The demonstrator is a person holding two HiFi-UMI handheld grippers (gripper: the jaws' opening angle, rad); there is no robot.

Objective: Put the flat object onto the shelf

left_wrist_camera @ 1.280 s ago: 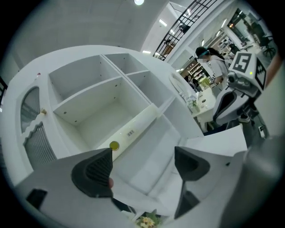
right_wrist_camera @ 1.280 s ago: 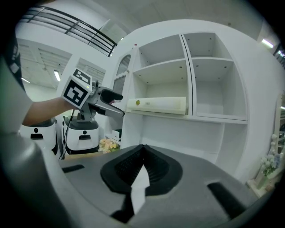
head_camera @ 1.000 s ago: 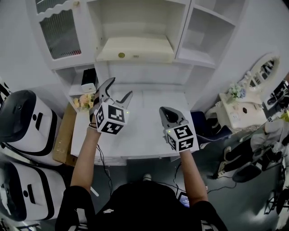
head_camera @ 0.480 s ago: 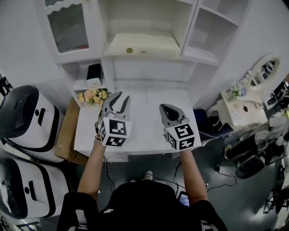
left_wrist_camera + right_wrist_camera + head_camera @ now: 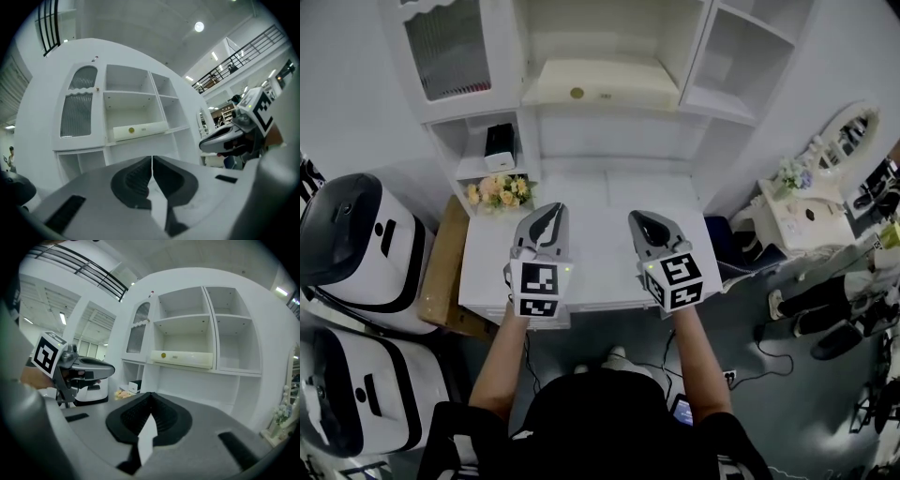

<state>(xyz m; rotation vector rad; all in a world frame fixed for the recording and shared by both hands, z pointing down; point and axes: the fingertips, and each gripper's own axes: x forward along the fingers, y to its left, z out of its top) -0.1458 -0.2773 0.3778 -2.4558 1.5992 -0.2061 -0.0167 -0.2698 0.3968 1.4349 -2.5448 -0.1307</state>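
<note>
my left tool (image 5: 549, 211) has just been closing on nothing; right tool (image 5: 641, 220) closed, empty; flat object (image 5: 600, 84) on shelf (image 5: 609, 110) at 12 o'clock.

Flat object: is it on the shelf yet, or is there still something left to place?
Done: the flat cream object already lies on the cabinet's middle shelf.
In hand: nothing. The left gripper has just closed its jaws with nothing between them, and the right gripper is shut and empty. Both are over the white desk.
Left: nothing that shows; the job looks finished.
</note>
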